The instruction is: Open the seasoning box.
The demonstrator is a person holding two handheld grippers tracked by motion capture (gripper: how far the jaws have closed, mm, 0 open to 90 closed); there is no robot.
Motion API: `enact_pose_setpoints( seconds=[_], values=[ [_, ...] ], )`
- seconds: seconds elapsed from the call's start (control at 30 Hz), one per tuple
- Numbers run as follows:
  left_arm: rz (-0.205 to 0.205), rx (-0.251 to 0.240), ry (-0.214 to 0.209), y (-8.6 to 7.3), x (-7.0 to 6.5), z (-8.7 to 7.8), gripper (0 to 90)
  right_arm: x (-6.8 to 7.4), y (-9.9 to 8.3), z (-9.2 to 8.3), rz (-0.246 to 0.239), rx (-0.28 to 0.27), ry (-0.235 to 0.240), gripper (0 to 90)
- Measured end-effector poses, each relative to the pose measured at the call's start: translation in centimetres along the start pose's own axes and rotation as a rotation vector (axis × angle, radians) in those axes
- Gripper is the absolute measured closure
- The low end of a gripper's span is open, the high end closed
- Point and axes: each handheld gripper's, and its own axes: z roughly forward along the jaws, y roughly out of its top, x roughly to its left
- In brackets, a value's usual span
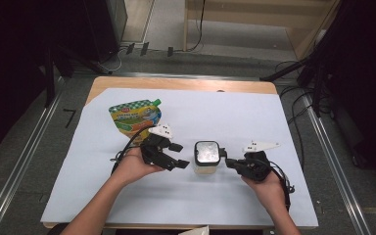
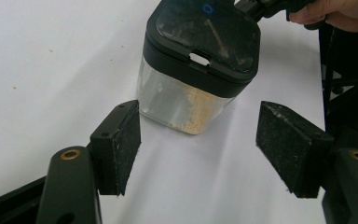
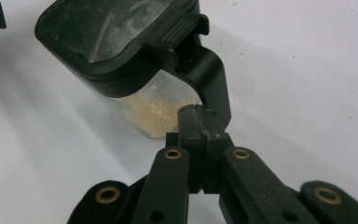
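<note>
A clear square jar [image 1: 206, 157] with a black lid and beige powder at its bottom stands on the white sheet [image 1: 235, 112] between the two hands. My left gripper [image 1: 182, 155] is open just left of the jar. In the left gripper view the jar [image 2: 191, 74] stands a little beyond my left gripper [image 2: 200, 140], past the pads and not between them. My right gripper [image 1: 228, 162] is shut at the jar's right side. In the right gripper view the right gripper [image 3: 200, 112] rests its tip against a black strap [image 3: 212, 79] hanging from the jar [image 3: 116, 51] lid's latch.
A green and yellow spouted pouch [image 1: 136, 116] lies flat on the sheet behind the left hand. The wooden table edge [image 1: 176, 84] shows at the back. Metal rails, cables and dark stands flank the table.
</note>
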Motion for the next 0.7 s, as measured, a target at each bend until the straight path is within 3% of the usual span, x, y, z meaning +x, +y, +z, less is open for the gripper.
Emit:
enact_pose_setpoints(
  seconds=[0.17,0.27,0.4,0.53,0.7],
  values=[
    [0.002,-0.009,0.003,0.4,0.0,0.7,27.1,0.0,0.3,-0.4,-0.008,-0.007,0.005,90.0],
    [0.011,0.015,0.010,0.7,0.1,1.4,23.7,-0.3,0.3,-1.0,-0.002,-0.029,-0.001,90.0],
    [0.005,-0.018,-0.033,1.0,0.4,2.1,23.0,-0.7,0.3,-1.4,0.010,-0.042,-0.016,90.0],
    [0.025,-0.013,-0.050,1.3,0.5,2.8,23.6,-0.8,0.5,-0.8,0.010,-0.032,-0.023,90.0],
    [0.075,-0.004,-0.042,1.2,0.2,3.4,23.1,-0.9,0.7,-0.2,0.015,-0.025,-0.031,90.0]
  ],
)
